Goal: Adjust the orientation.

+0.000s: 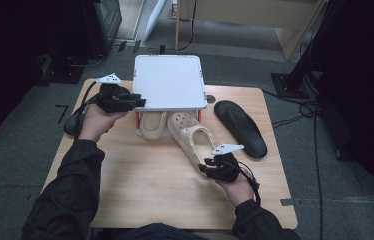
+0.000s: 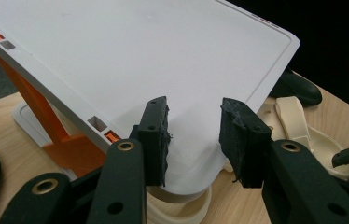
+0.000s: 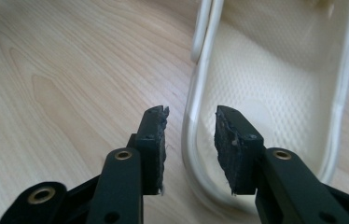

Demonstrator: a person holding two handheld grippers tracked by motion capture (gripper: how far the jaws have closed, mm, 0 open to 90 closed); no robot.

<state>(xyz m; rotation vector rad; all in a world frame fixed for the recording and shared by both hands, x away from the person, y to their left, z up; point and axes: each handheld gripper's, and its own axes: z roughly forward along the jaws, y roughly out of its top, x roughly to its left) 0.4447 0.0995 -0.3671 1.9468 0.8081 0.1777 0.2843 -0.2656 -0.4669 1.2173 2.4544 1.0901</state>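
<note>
High view: on the wooden bench (image 1: 140, 185), a cream foam clog (image 1: 191, 136) lies near the centre, toe under the white two-tier rack (image 1: 169, 81) at the far edge; the right gripper (image 1: 210, 167) is at its heel.

Left gripper view: the left gripper (image 2: 193, 135), jaws apart, hovers over the rack's corner.

Right gripper view: parted jaws straddle the clog's heel strap (image 3: 192, 116) without pinching it.

The table (image 1: 175, 190) is evenly lit from above, while the floor around it falls to near black at both side edges of the high view. The white shelf (image 1: 169, 82) at the table's far edge is almost washed out by glare. In the gripper views the jaws look sharp and the table grain beyond them goes soft.
</note>
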